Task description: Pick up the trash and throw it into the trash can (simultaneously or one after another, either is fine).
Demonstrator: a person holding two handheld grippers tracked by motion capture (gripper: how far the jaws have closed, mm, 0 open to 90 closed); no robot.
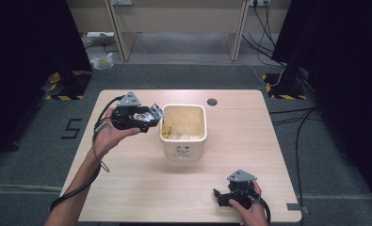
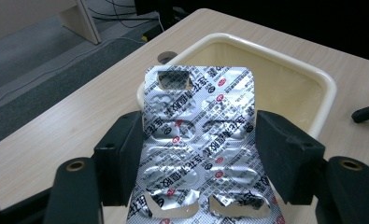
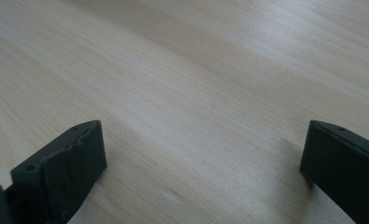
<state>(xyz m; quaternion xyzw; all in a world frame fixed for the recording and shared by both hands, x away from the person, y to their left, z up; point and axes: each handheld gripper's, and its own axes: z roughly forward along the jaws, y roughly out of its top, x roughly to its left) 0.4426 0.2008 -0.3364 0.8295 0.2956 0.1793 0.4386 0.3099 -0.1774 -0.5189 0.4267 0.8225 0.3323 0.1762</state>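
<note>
Both sides differ: left gripper (image 2: 198, 154) clamps blister pack (image 2: 198, 140) beside bin (image 1: 183, 136); right gripper (image 3: 201, 163) gapes.

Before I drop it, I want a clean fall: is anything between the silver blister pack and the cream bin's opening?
Nothing visible. The silver foil blister pack, held in the left gripper, sits at the cream plastic bin's near rim.

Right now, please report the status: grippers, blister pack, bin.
Left gripper shut on blister pack, at the bin rim. Right gripper open, low over the table. Nothing in the way.
</note>
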